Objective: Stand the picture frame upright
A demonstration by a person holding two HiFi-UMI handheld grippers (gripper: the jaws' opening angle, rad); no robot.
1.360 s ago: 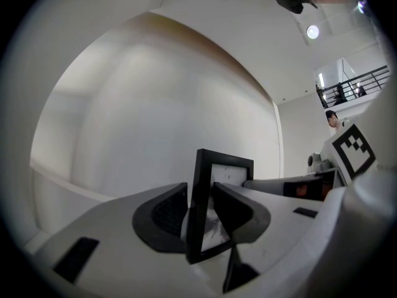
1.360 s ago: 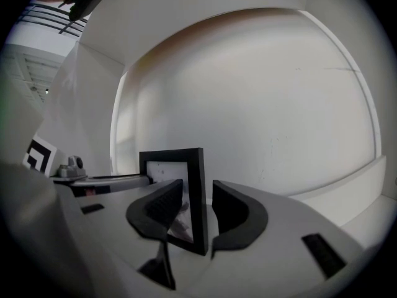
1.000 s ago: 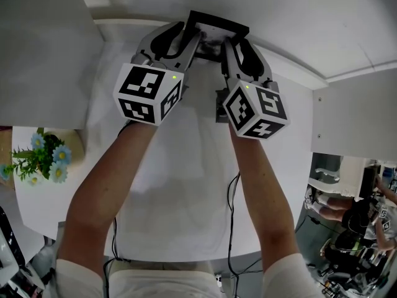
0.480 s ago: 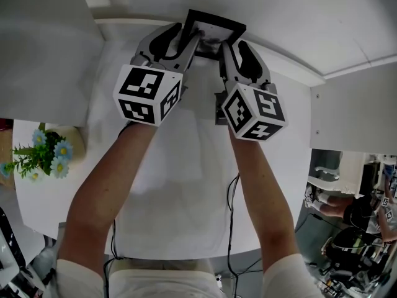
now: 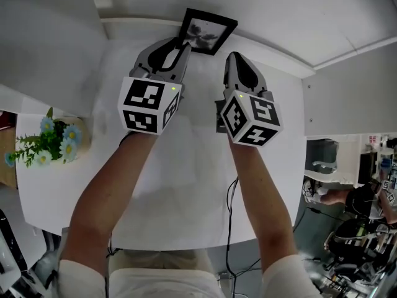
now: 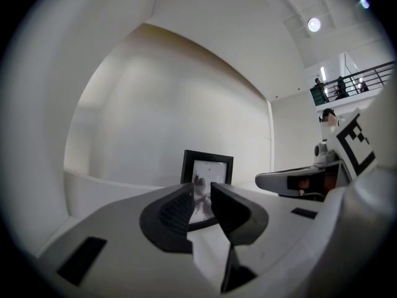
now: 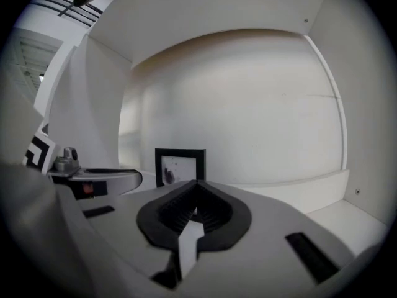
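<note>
- The black rectangular picture frame (image 5: 206, 31) stands upright at the back of the white table (image 5: 186, 185), clear of both grippers.
- The left gripper (image 6: 201, 194) has its jaws narrowly apart; they have just been closing, with nothing between them.
- The right gripper (image 7: 196, 185) has just closed its jaws together, empty.

The picture frame (image 5: 206, 31) stands upright on its own at the far end of the white table (image 5: 186, 191), close in front of the white back wall (image 5: 279, 11). It is taller than wide. It has 1 narrow black border around a pale print with a dark, blotchy motif. Its face is turned toward the person.
</note>
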